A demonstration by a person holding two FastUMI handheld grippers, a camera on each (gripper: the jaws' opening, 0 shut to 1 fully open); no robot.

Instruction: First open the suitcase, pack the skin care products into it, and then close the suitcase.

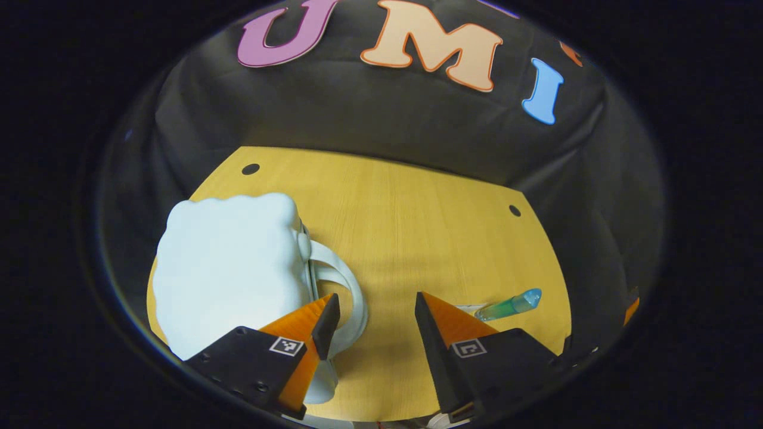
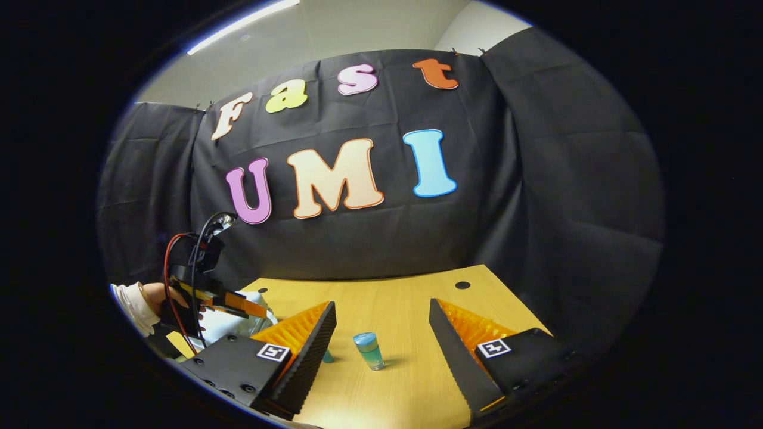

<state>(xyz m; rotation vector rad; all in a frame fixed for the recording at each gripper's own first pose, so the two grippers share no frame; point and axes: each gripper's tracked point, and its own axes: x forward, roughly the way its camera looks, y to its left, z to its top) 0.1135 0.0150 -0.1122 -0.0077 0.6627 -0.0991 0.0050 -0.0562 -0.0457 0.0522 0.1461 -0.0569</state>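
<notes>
Pale blue suitcase (image 1: 229, 271) is seen lying shut on the wooden worktop (image 1: 417, 238), its white handle (image 1: 346, 286) toward the left tool (image 1: 377, 319). Contents cannot be seen. Opening step is judged to be in hand: left tool is spread wide, empty, one finger over the handle; the lid edge must be caught next. A blue-green skincare bottle (image 2: 369, 350) stands right of the suitcase, ahead of the right tool (image 2: 381, 333), also wide apart and empty.

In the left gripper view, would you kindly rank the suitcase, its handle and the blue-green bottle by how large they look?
1. Pale suitcase, largest, though nearest the camera.
2. Its handle.
3. Blue-green bottle, smallest, partly hidden behind a finger of the left gripper.
</notes>
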